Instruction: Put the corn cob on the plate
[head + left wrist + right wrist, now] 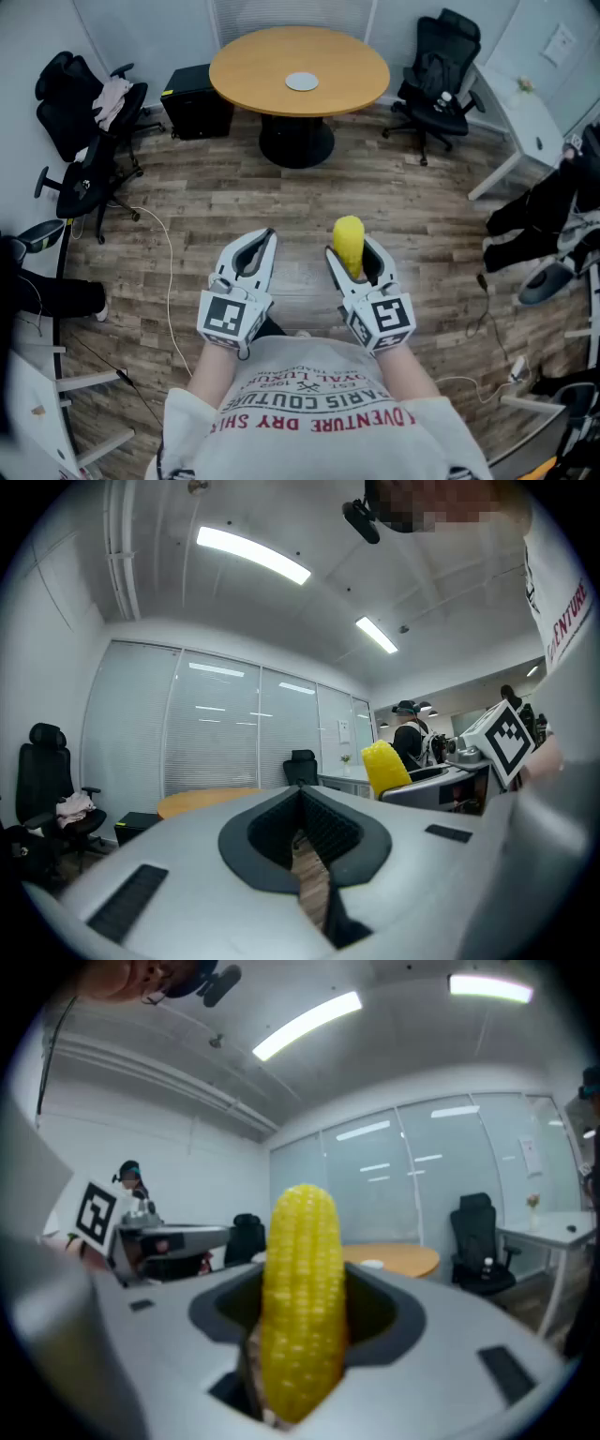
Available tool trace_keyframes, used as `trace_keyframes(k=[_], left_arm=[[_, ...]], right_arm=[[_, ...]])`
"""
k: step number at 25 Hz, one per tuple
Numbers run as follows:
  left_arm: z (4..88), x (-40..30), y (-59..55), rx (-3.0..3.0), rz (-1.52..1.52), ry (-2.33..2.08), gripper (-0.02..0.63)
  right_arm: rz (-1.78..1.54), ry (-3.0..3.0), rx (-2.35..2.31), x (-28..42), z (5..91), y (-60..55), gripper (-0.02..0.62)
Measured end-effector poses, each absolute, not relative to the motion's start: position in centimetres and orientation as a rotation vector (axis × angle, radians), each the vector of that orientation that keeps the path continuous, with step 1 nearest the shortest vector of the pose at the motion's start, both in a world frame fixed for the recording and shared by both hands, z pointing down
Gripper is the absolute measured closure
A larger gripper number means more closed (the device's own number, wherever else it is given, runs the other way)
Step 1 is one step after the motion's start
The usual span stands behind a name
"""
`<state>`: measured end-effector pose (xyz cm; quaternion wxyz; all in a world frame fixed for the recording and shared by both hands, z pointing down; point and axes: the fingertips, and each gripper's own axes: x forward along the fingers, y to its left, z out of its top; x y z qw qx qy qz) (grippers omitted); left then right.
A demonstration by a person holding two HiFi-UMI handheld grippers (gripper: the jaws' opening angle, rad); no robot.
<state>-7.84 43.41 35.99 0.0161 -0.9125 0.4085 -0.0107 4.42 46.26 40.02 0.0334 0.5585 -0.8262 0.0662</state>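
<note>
Carry step: R gripper (354, 258) clamps cob (348, 239) upright, well apart from plate (302, 82) on round surface (262, 66), L gripper (255, 242) closed & empty; next prob. walk fwd, lower onto plate, release.

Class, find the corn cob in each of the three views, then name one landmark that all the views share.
Head view: the corn cob sits at centre, gripped between the right gripper's fingers.
Left gripper view: right of centre, its yellow end sticks up from the right gripper.
Right gripper view: dead centre, filling the gap between the fingers.
Shared landmark: the round wooden table.
</note>
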Motion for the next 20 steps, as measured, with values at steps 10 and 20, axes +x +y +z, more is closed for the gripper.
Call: trace_keyframes(k=[10,20], left_arm=[[36.2,-6.8,43.2,-2.850,-0.028,1.237,0.572],[37.1,-7.9,41.8,-2.876,-0.061,1.256,0.572]], right_arm=[[0.219,-2.546,1.715,5.1,40.1,45.9,0.331],[0.297,-2.568,1.739,4.5,40.3,44.8,0.331]])
